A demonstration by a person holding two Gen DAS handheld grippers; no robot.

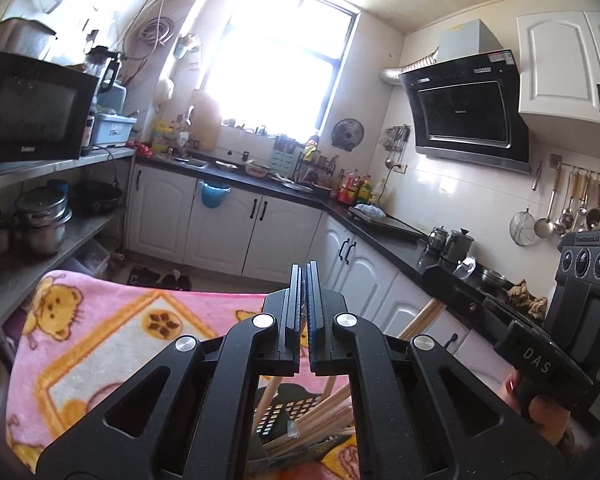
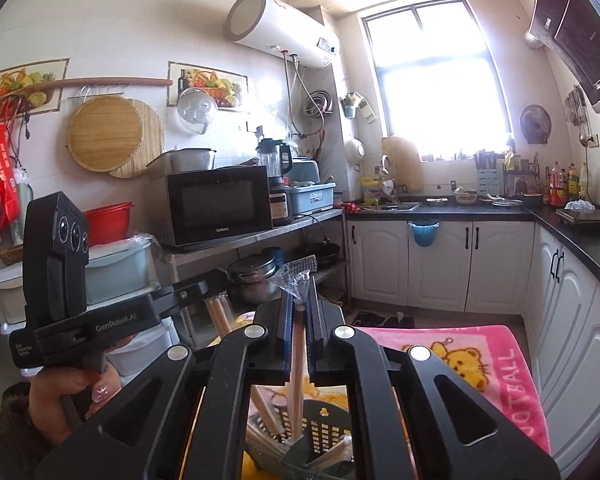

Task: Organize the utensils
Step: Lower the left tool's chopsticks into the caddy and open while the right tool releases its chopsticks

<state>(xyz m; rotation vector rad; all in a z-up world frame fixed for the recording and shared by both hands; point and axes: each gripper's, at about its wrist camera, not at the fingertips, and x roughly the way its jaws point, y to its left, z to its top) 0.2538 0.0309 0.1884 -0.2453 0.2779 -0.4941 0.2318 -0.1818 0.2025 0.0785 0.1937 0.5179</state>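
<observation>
My right gripper (image 2: 300, 286) is shut on a bundle of wooden chopsticks (image 2: 298, 360) in a clear plastic sleeve. They hang down into a black perforated utensil holder (image 2: 328, 428) right below. The holder (image 1: 296, 408) has more chopsticks (image 1: 324, 420) leaning in it and stands on a pink cartoon blanket (image 1: 100, 332). My left gripper (image 1: 305, 272) is shut with nothing visible between its blue pads, and hovers above the holder. In the left wrist view, the right gripper (image 1: 432, 274) is at the right with its chopsticks (image 1: 420, 320) below it. The right wrist view shows the left gripper (image 2: 216, 280) at the left.
A person's hand (image 2: 60, 400) grips the left handle. Steel shelves with a microwave (image 2: 220, 204) and pots (image 2: 256, 276) stand to the left. A black counter (image 1: 380, 228) over white cabinets runs along the far wall and right side, with bottles, kettles and hanging ladles (image 1: 572, 208).
</observation>
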